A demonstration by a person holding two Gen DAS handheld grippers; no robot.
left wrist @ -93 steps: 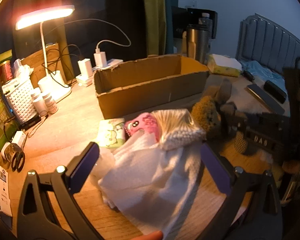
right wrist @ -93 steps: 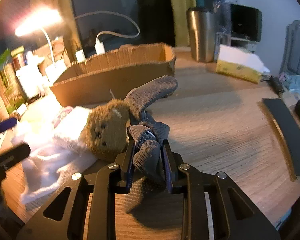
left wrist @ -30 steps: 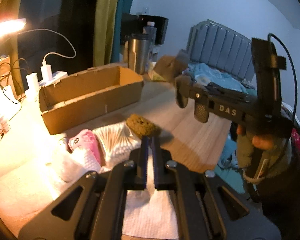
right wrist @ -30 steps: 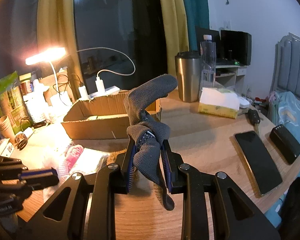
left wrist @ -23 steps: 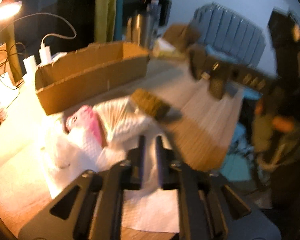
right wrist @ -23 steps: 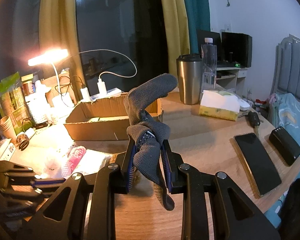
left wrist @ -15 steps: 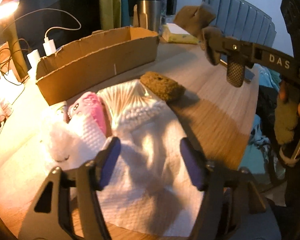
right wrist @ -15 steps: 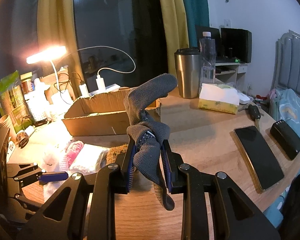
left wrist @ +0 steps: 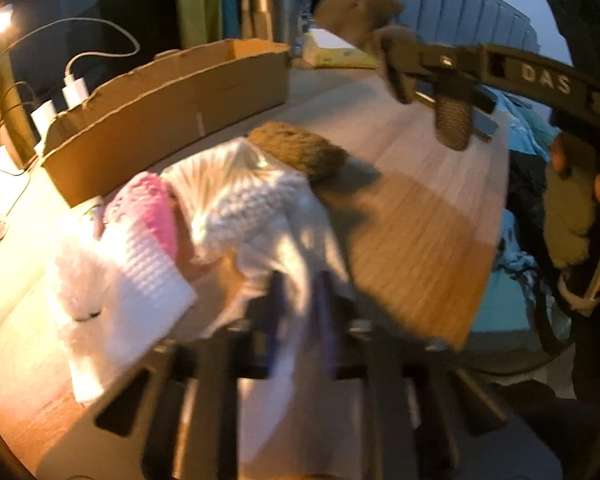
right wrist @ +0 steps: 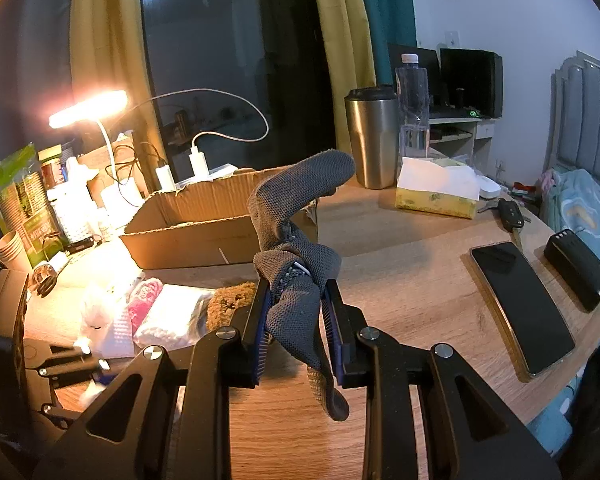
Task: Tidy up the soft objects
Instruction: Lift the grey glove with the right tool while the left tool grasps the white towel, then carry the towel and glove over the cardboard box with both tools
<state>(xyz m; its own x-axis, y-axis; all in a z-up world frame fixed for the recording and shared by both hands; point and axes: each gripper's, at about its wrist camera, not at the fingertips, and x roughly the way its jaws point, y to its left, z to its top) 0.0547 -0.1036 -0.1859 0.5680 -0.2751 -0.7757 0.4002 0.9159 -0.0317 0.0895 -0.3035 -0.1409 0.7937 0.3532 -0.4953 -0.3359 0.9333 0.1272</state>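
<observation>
left gripper [left wrist: 298,300]: black frame with triangular cut-outs; blue-purple pads; blurred
right gripper [right wrist: 296,320]: black frame, triangular cut-outs, round silver screws at 9 and 3 o'clock of the pads; ribbed blue pads
marking: raised "DAS" letters on right gripper's side, seen from left wrist
sleeve [left wrist: 572,216]: olive fleece cuff, at 3 o'clock

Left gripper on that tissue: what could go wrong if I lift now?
The left gripper is shut on the white tissue, which runs under the knit pieces; lifting may drag or spill them. Thin tissue could also tear. The right gripper holds a dangling grey glove that might snag the box.
</observation>
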